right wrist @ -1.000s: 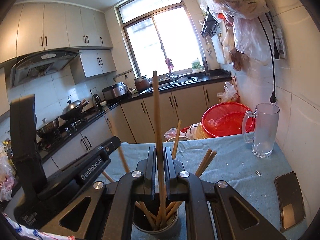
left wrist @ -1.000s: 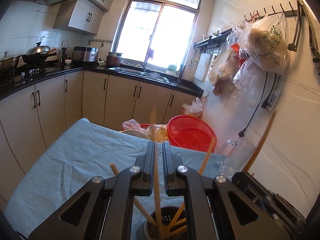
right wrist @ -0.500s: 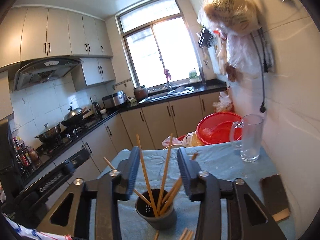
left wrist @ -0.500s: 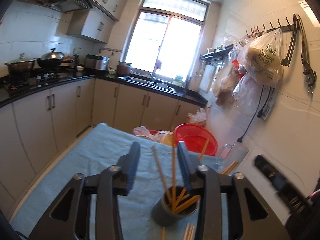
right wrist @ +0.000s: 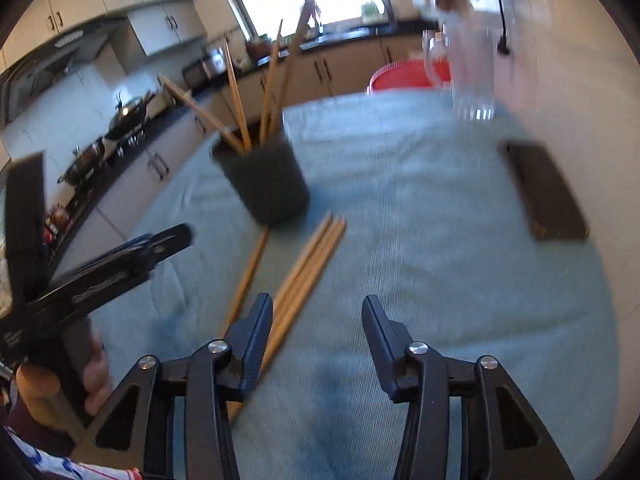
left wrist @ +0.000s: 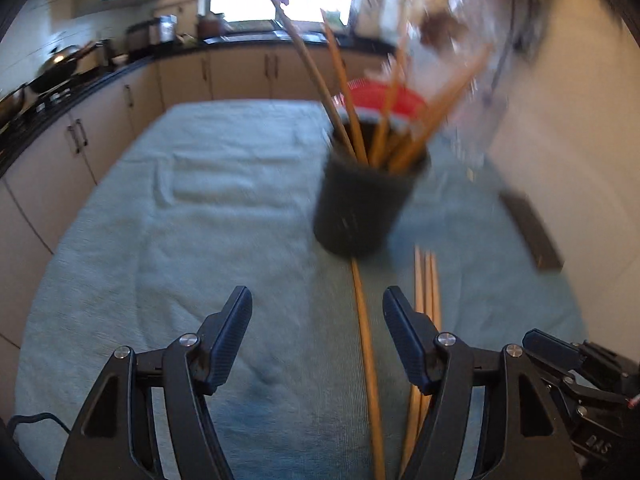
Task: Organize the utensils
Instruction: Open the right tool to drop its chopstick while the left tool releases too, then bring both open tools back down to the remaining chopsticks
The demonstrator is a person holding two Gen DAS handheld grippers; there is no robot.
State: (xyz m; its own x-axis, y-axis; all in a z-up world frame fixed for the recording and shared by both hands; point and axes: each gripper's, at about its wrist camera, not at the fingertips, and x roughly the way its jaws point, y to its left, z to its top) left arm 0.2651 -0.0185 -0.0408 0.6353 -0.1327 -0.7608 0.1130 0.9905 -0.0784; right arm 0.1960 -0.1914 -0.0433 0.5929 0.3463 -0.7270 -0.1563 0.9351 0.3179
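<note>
Blue cloth (left wrist: 200, 208): chopstick (left wrist: 366, 344) between left tongs (left wrist: 316, 332).

A cup (left wrist: 362, 204) stands on the cloth (left wrist: 208, 208) with chopsticks (left wrist: 348, 92) leaning in it. Nearer than the cup, one stick (left wrist: 366, 344) lies on the cloth with a bundle (left wrist: 427, 284) just to its right. A slab (right wrist: 546, 196) lies at the right, a glass mug (right wrist: 468, 76) farther off, and a basin (right wrist: 404, 76) beyond the far edge.

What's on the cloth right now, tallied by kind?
Loose chopsticks: 4
Holder: 1
Glass mug: 1
Dark slab: 1
Total: 7
Those standing in the holder are too blurred to count.
</note>
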